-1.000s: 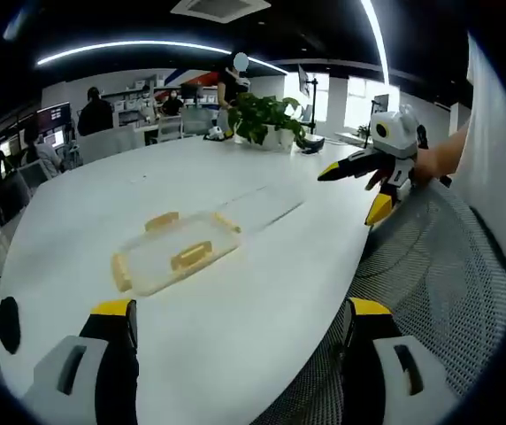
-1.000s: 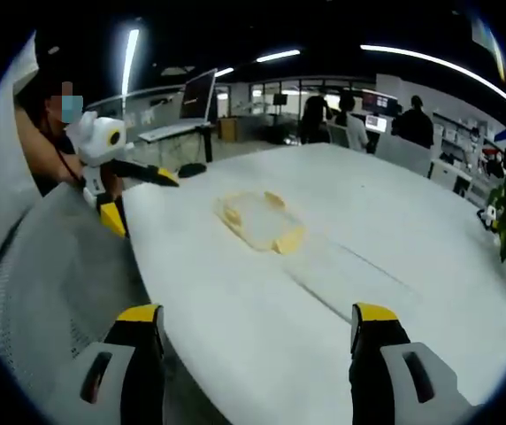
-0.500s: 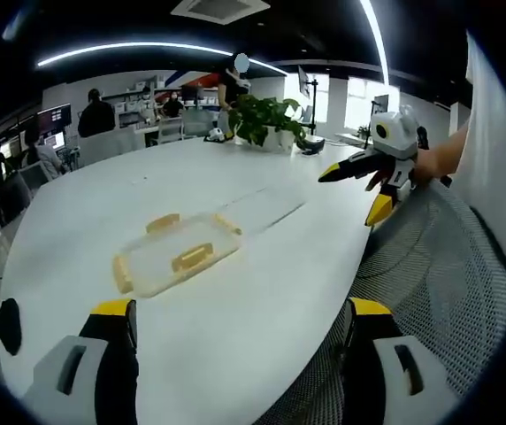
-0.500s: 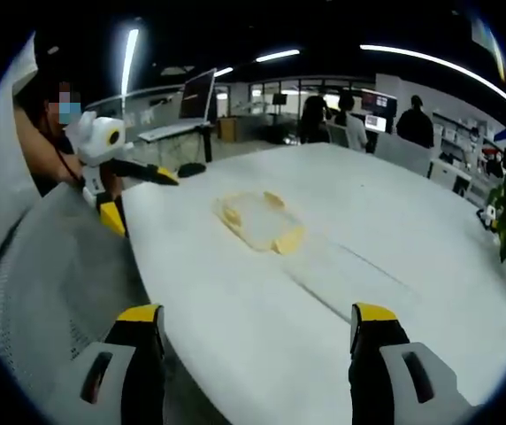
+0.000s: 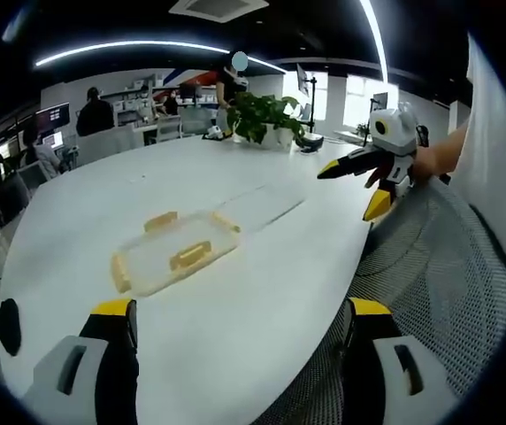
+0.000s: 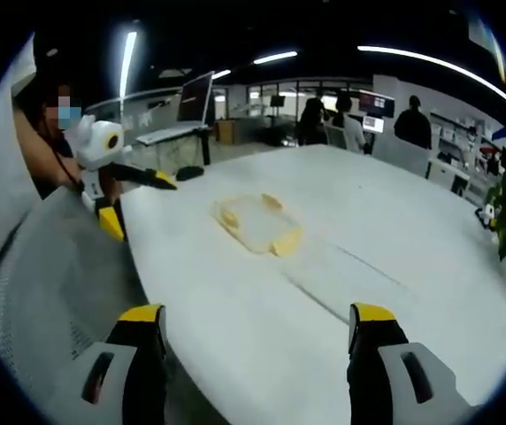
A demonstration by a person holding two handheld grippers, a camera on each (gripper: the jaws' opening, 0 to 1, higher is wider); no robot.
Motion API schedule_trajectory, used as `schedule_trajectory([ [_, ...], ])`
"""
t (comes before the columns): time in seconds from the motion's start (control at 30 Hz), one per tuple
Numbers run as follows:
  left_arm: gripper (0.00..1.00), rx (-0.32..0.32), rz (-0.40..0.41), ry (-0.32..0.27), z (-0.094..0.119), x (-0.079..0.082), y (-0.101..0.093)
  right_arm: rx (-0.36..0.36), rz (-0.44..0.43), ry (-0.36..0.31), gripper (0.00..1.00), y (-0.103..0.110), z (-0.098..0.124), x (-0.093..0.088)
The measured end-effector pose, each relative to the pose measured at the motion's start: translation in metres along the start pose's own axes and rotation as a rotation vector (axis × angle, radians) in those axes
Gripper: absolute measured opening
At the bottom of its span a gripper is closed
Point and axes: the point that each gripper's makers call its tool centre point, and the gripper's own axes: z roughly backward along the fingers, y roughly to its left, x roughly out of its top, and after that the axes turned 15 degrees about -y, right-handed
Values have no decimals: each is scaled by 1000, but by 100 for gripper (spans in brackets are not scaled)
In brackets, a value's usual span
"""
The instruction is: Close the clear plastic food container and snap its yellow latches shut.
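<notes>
Open-plan office, with a large white oval table (image 5: 235, 292) in the foreground and several people at desks far behind. One clear plastic food container (image 5: 175, 252) sits flat near the middle of the table, well apart from both grippers. Its separate clear lid (image 5: 262, 202) appears to lie flat just beside it, so closing has seemingly not begun. Four yellow latches (image 5: 190, 256) are visible around the container's rim, none snapped onto a lid as far as I can judge. Two grippers hover at the table's near edge. The left gripper (image 5: 240, 332) has its jaws spread wide, holding nothing. The right gripper (image 6: 257, 336) likewise has its jaws wide apart and empty. One potted plant (image 5: 266, 115) stands at the far end.
</notes>
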Motion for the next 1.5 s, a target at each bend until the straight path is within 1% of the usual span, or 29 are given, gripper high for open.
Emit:
schedule_trajectory([
  [0.23,98,-8,9,12,1,-3,-4,-9,-6,-5,85,-2,1,1],
  [0.37,98,-2,12,16,2,-5,-4,-11,-4,-8,85,-2,2,1],
  [0.43,98,0,10,13,2,-5,-3,-8,-5,-13,85,-1,2,3],
  [0.53,98,4,7,25,2,-6,-3,-5,-11,-12,85,0,2,2],
  [0.63,98,5,12,29,3,-8,-3,3,-12,-27,86,2,0,5],
  [0.67,98,5,13,27,3,-8,-2,5,-1,-24,86,2,0,5],
  [0.77,97,10,22,24,4,-8,-3,-2,-4,-11,86,2,2,2],
  [0.93,97,-8,14,41,3,-10,-7,-28,-22,-17,86,-4,3,2],
  [1.03,97,14,31,25,4,-7,-2,-3,-16,-13,86,1,2,2],
  [1.13,97,15,31,27,4,-8,-2,23,-22,-10,86,7,0,1],
  [1.3,97,1,36,25,2,-7,-2,8,-22,-13,85,3,0,3],
  [1.43,96,-8,28,26,1,-5,-2,6,-13,-2,85,1,0,2],
  [1.5,96,-19,21,35,1,-6,-2,12,-3,17,85,2,-1,-1],
])
